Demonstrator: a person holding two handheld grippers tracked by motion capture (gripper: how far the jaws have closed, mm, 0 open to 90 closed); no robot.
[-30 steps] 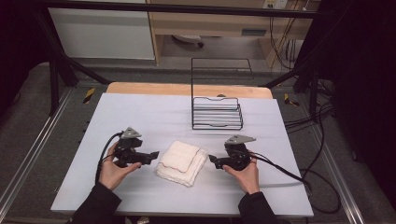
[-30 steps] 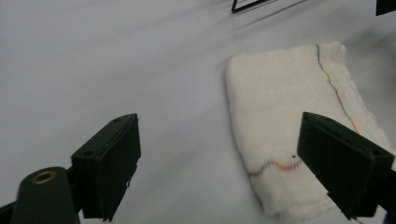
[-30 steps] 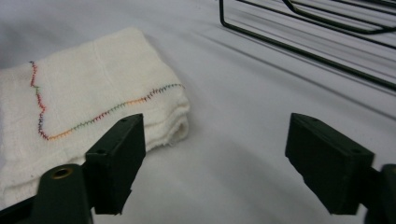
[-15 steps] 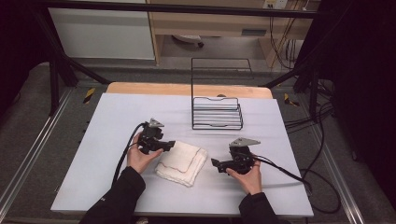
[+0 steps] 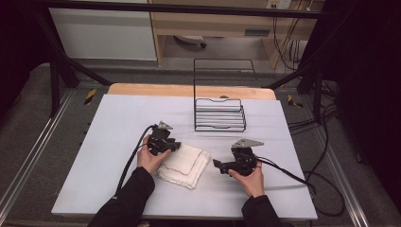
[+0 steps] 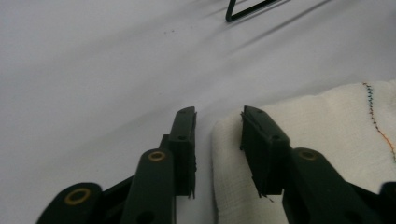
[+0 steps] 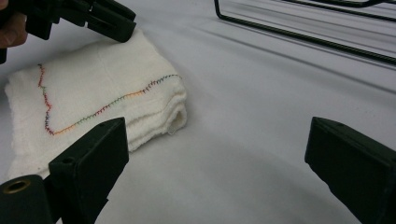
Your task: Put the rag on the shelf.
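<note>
Two grippers: we hold one in each hand over the pale table (image 5: 118, 127), our forearms coming in from six o'clock in the high view.
Cloth: we see a folded white cloth (image 5: 185, 164) lying flat near the middle of the table, a little toward six o'clock, between our two hands; a line of coloured stitching runs across its top layer.
Left gripper: the left gripper (image 5: 176, 145) sits at the cloth's ten o'clock corner in the high view, tilted down toward the table.
Left jaws: they have just been closing and now stand at a narrow gap. In the left gripper view (image 6: 217, 116) the corner of the cloth (image 6: 327, 126) lies in that gap, one jaw resting on top of the fabric and the other on bare table beside the edge. We cannot tell whether the pads already pinch it.
Right gripper: the right gripper (image 5: 218, 165) rests at the cloth's three o'clock side, just beside it and not touching, pointing toward nine o'clock.
Right jaws: wide apart with nothing between them; in the right gripper view (image 7: 215, 158) we see bare table in the gap and the cloth (image 7: 93, 93) beyond, at ten o'clock.
Rack: a black wire rack (image 5: 220, 114) stands at twelve o'clock from the cloth, well apart from it.
</note>
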